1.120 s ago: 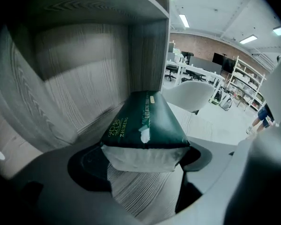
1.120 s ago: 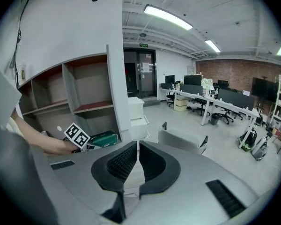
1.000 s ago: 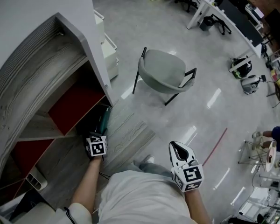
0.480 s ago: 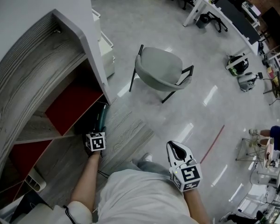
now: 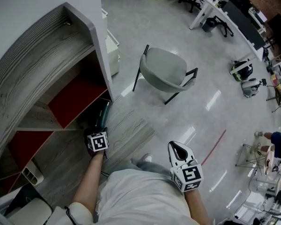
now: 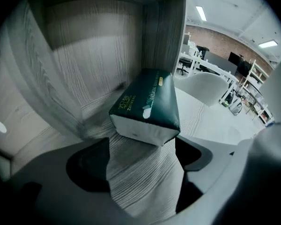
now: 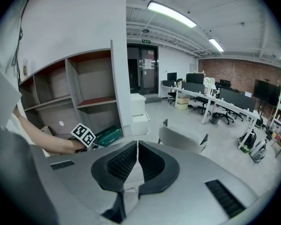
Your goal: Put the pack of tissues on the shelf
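Observation:
The dark green pack of tissues [image 5: 102, 116] lies flat on the wood-grain floor of the lowest shelf compartment [image 6: 84, 69], near its right wall. In the left gripper view the pack [image 6: 147, 109] rests just ahead of my left gripper [image 6: 141, 159], whose jaws stand wide apart on either side of the pack's near end. The left gripper [image 5: 98, 131] reaches into the shelf's bottom bay in the head view. My right gripper [image 5: 178, 150] hangs by my right side, away from the shelf. It [image 7: 137, 161] is shut with nothing between its jaws. The pack [image 7: 107, 136] also shows in the right gripper view.
The grey shelf unit [image 5: 47, 83] has red-backed compartments above the bottom bay. A white drawer cabinet [image 5: 112, 50] stands beside it. A grey chair [image 5: 166, 71] stands on the polished floor to the right. Desks and office chairs [image 5: 210, 8] fill the far room.
The head view has shifted slightly. The left gripper stays at the pack in the bottom compartment, and the right gripper holds its place.

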Available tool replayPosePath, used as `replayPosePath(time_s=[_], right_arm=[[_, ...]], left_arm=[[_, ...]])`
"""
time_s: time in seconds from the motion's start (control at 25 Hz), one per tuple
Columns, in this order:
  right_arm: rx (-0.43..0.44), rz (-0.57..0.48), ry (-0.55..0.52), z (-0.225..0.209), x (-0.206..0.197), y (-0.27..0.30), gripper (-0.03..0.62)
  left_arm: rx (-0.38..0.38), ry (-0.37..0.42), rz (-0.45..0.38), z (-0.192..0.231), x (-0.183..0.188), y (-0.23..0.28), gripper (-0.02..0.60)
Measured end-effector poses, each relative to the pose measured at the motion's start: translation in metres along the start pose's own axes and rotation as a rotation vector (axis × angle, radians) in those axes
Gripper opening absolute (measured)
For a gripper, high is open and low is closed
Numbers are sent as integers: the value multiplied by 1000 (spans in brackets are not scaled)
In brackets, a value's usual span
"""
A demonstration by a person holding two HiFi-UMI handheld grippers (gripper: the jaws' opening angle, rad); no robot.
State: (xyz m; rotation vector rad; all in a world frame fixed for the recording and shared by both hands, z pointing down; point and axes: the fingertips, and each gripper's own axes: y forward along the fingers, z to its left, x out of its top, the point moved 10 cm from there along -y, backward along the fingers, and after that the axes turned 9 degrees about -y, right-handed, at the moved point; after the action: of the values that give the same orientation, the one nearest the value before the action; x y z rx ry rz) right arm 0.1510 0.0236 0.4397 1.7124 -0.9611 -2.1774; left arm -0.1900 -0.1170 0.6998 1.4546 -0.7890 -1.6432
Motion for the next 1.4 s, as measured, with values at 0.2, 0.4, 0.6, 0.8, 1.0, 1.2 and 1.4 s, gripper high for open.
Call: replayPosePath(time_s=[0.2, 0.4, 0.6, 0.8, 1.0, 1.2, 1.4], right_arm=[[10, 3, -7, -1, -4, -3, 32], [16, 6, -18, 0, -6, -4, 32], [12, 12, -19, 2, -6, -4, 32], [4, 24, -19, 4, -6, -2, 32], [-5, 33, -20, 7, -5, 0, 32], [-16, 37, -15, 9, -4, 2, 32], [-27, 38, -10, 8, -3, 2, 32]], left_arm=[[7, -2, -51, -6, -13, -12, 275], [18, -41, -94, -6, -7, -9, 94], [42, -83, -97, 0, 1, -1, 91], [83, -154, -113, 13, 21, 1, 71], [152, -184, -153, 35, 38, 23, 38], [259, -158, -151, 51, 49, 39, 32], [317, -179, -174, 52, 53, 42, 18]])
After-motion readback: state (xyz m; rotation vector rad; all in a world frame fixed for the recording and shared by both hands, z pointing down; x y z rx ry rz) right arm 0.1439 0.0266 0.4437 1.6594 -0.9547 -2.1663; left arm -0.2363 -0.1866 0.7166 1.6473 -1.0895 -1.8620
